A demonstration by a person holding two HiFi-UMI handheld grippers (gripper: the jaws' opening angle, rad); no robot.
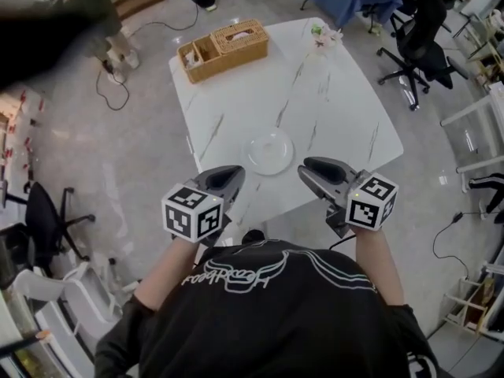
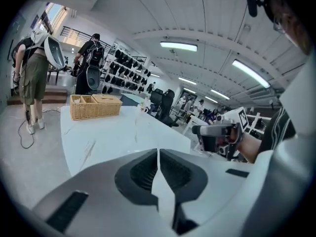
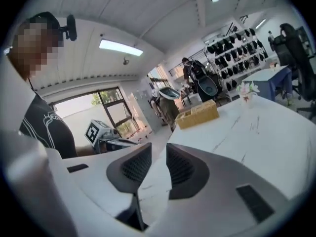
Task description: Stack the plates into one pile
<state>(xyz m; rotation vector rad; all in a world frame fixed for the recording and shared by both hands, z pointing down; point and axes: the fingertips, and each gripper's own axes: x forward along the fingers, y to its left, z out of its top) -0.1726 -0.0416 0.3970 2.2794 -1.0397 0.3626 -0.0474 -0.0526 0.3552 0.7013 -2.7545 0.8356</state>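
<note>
My left hand-held gripper (image 1: 231, 173) with jaws closed together on nothing, my right hand-held gripper (image 1: 309, 168) parted by a narrow gap and empty, both above the near edge of the white surface (image 1: 339, 101), plates (image 1: 268, 151) just beyond, between them, wicker basket (image 1: 224, 49) at the far corner.

The right tongs (image 3: 159, 149) fill the foreground, jaws a little apart with nothing between them. Beyond lies a white marbled counter (image 3: 256, 132) carrying a wicker basket (image 3: 197, 115) at its far end and a small flower vase (image 3: 247, 90). At left, a person's black shirt (image 3: 47, 127) and the left tongs (image 3: 126, 143) show.
</note>
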